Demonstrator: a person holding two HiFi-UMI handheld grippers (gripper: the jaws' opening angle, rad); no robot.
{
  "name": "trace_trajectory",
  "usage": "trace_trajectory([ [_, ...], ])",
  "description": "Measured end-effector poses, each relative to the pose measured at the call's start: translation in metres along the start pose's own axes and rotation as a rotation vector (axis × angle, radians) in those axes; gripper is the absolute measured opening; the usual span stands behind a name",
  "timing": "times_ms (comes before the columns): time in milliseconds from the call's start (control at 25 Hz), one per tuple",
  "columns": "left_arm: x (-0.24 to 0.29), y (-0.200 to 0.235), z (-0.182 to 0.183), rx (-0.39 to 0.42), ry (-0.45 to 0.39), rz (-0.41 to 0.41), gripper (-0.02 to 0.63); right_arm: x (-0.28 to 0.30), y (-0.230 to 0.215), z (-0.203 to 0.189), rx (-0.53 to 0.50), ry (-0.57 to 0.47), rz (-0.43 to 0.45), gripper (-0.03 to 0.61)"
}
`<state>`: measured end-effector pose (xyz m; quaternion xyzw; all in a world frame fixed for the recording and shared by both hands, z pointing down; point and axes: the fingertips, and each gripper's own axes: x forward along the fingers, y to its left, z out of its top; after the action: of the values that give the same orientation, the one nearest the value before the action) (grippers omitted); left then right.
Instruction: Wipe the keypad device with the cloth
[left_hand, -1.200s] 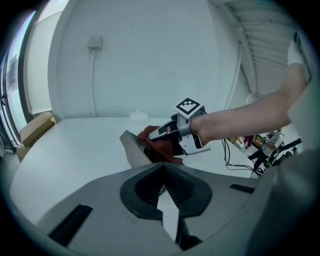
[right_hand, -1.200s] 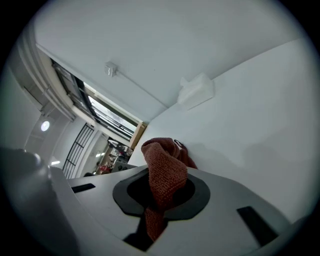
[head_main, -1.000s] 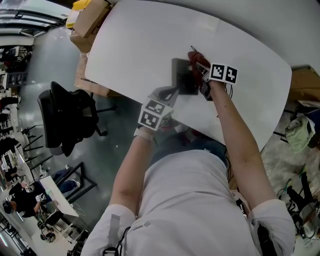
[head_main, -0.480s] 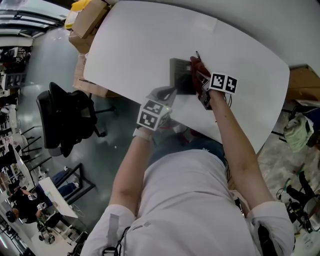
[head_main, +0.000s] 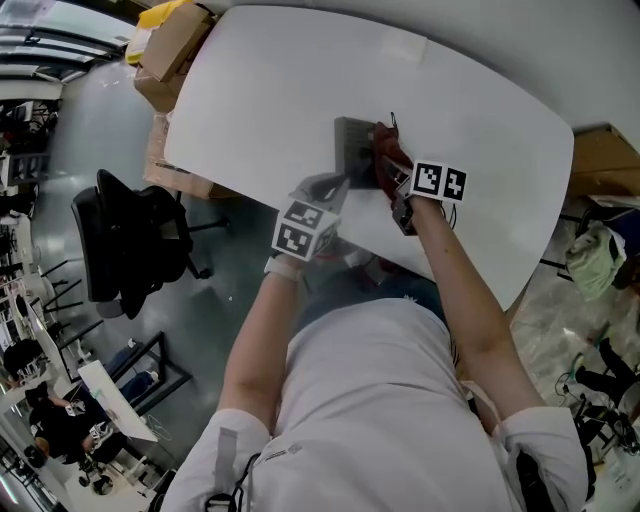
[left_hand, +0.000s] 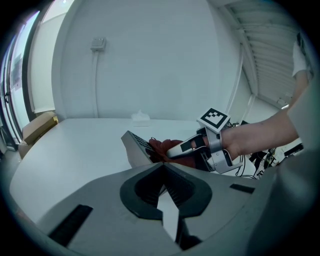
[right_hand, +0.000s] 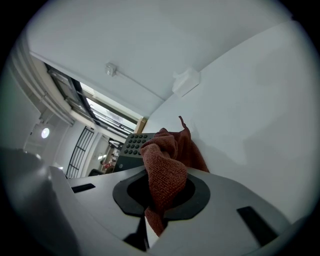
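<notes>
Overhead, head view, table: a white rounded table (head_main: 260, 70), with the person leaning over its near edge.
Head view, keypad device: the dark keypad device (head_main: 350, 150) lies on the table, close to that near edge.
Head view, cloth: a dark red cloth (head_main: 388, 152) is bunched against the device's right side, touching it.
Head view, right gripper: the right gripper (head_main: 386, 170) is at the cloth, its marker cube (head_main: 440, 182) just behind.
Head view, left gripper: the left gripper (head_main: 335, 185) points at the device's near left corner; whether it touches cannot be told.
Head view, floor: a black office chair (head_main: 125, 235) and cardboard boxes (head_main: 175, 40) stand left of the table.
Left gripper view, jaws: the left gripper (left_hand: 161, 167) has its jaws closed tip to tip, with nothing between them.
Left gripper view, keypad device: the keypad device (left_hand: 136, 147) is just beyond the tips with its dark keys facing up; the cloth (left_hand: 159, 146) lies on its right part, and the right gripper (left_hand: 172, 150) is pressed into the cloth.
Right gripper view, jaws: the right gripper (right_hand: 160, 200) is clamped on a fold of the cloth (right_hand: 167, 160), which spills forward out of the jaws.
Right gripper view, keypad device: the keypad device (right_hand: 131, 147) sits left of and behind the cloth, showing a grid of round keys.
Right gripper view, far table: a small white box (right_hand: 186, 80) sits by the wall.
</notes>
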<state>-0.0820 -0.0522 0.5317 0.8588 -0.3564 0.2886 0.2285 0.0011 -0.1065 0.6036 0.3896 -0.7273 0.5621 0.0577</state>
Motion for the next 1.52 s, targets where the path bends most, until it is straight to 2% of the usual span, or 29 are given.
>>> trace_trajectory([
  [480,0.000,0.000,0.001,0.000,-0.012,-0.011,0.011,-0.010,0.027,-0.024,-0.004,0.023,0.060,0.049],
  [600,0.000,0.000,0.001,-0.031,-0.030,-0.015,0.011,-0.014,0.034,-0.028,-0.007,0.028,0.089,0.049],
  [760,-0.001,0.000,0.000,-0.087,-0.051,-0.030,0.011,-0.026,0.046,-0.033,-0.057,0.008,0.095,0.050],
  [960,-0.003,-0.001,0.002,-0.059,-0.038,-0.040,0.012,-0.045,0.064,-0.029,-0.142,-0.054,0.057,0.051],
  [1040,-0.010,-0.007,0.009,-0.078,-0.083,-0.090,0.011,-0.055,0.071,-0.026,-0.169,-0.080,0.044,0.050],
  [1200,-0.040,-0.023,0.024,-0.186,-0.193,-0.208,0.012,-0.088,0.089,-0.019,-0.230,-0.148,0.038,0.051],
  [1360,-0.074,-0.034,0.038,-0.168,-0.269,-0.240,0.012,-0.126,0.120,-0.007,-0.321,-0.237,0.055,0.051],
  [1520,-0.110,-0.056,0.058,-0.141,-0.369,-0.284,0.012,-0.166,0.147,0.001,-0.477,-0.300,0.038,0.049],
])
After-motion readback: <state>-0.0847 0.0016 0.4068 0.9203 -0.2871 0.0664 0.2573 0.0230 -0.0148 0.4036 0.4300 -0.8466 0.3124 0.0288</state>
